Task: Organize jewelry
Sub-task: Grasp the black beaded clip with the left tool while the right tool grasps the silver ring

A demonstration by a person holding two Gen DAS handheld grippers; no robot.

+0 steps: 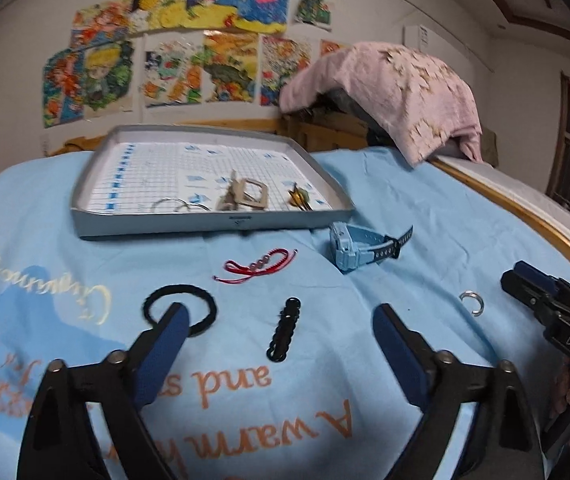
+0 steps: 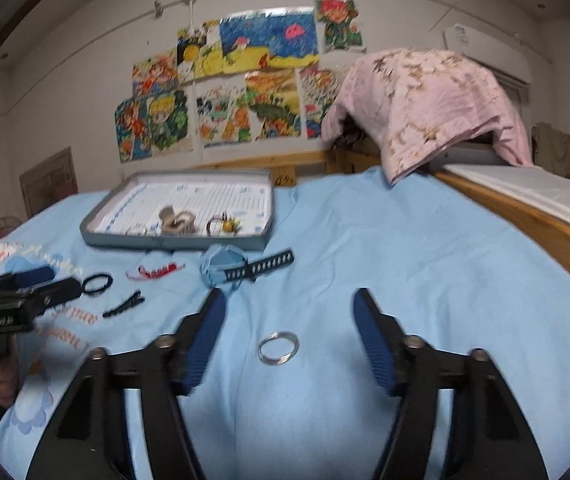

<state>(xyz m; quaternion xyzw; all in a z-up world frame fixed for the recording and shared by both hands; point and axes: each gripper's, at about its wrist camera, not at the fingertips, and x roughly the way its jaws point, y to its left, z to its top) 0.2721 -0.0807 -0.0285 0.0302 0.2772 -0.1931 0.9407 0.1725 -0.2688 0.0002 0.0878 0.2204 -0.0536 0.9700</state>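
Black hair tie (image 1: pixel 179 309) partly hidden behind left gripper (image 1: pixel 281 322) finger.

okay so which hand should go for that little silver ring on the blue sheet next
Right. The small silver ring lies on the light blue bedsheet directly between the open right gripper fingers. The open left gripper faces the black hair clip instead, with the ring off to its right.

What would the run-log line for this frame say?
left hand-held gripper: open over hair clip | right hand-held gripper: open over ring | watch, red bracelet, hair tie: outside tray
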